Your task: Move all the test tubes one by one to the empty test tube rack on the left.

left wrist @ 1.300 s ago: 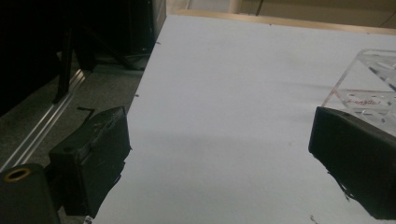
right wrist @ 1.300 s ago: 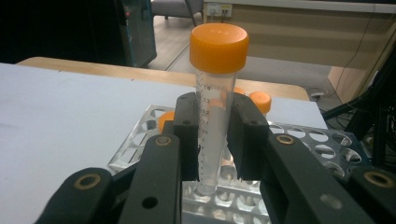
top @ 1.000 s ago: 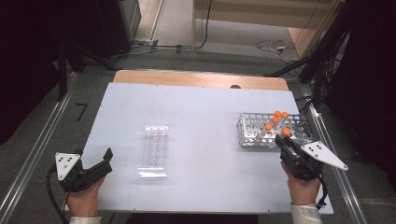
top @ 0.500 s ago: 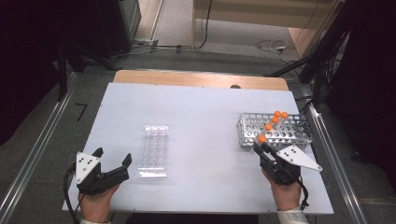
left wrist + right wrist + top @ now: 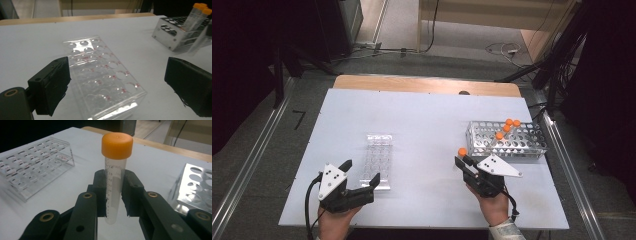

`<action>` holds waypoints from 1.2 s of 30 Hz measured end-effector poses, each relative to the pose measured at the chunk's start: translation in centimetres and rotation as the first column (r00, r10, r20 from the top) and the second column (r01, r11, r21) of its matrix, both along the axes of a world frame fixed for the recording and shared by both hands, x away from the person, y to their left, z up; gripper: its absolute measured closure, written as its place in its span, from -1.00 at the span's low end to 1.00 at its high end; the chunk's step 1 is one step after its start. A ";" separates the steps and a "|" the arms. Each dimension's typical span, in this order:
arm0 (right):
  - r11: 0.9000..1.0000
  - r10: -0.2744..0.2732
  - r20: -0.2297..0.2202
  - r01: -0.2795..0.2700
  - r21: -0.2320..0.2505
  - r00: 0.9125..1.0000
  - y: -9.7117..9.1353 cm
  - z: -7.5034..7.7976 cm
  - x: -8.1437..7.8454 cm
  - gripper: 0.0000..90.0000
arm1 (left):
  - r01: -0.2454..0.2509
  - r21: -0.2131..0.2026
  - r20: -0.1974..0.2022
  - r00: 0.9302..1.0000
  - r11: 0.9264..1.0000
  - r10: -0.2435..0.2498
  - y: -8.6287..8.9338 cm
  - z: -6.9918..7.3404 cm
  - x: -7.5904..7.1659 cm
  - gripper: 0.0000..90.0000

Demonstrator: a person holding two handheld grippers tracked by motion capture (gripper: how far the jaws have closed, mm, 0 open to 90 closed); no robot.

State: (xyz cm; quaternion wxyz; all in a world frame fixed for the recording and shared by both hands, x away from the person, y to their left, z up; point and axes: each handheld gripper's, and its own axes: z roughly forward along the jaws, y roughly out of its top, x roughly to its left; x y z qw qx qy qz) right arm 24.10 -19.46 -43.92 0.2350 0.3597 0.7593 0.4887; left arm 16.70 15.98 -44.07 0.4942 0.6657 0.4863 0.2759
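Between metal rack (image 5: 507,140) and clear rack (image 5: 378,161), your right gripper (image 5: 114,192) clamps an orange-capped tube (image 5: 115,172) upright above the table (image 5: 422,115); your left gripper (image 5: 360,176) — jaws wide, empty — straddles the clear rack's near end; tube contents indiscernible.

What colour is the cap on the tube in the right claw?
Orange. The cap on the clear tube shows best in the right gripper view.

Left hand-held gripper (image 5: 361,175) agape; right hand-held gripper (image 5: 462,161) clamped
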 end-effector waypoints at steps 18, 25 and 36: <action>0.994 0.097 -0.019 -0.098 -0.044 0.995 3.7 -0.9 -0.1 0.61 | 0.172 0.022 0.004 0.985 0.985 -0.172 -4.9 1.6 1.4 -0.71; 0.990 0.128 -0.027 -0.129 -0.057 0.991 4.7 -1.2 -0.3 0.61 | 0.233 0.034 -0.011 0.972 0.972 -0.233 -7.3 1.8 2.6 -0.66; 0.981 0.171 -0.058 -0.175 -0.080 0.984 5.7 -1.8 -0.4 0.61 | 0.300 0.018 -0.048 0.953 0.954 -0.299 -9.7 1.1 4.5 -0.35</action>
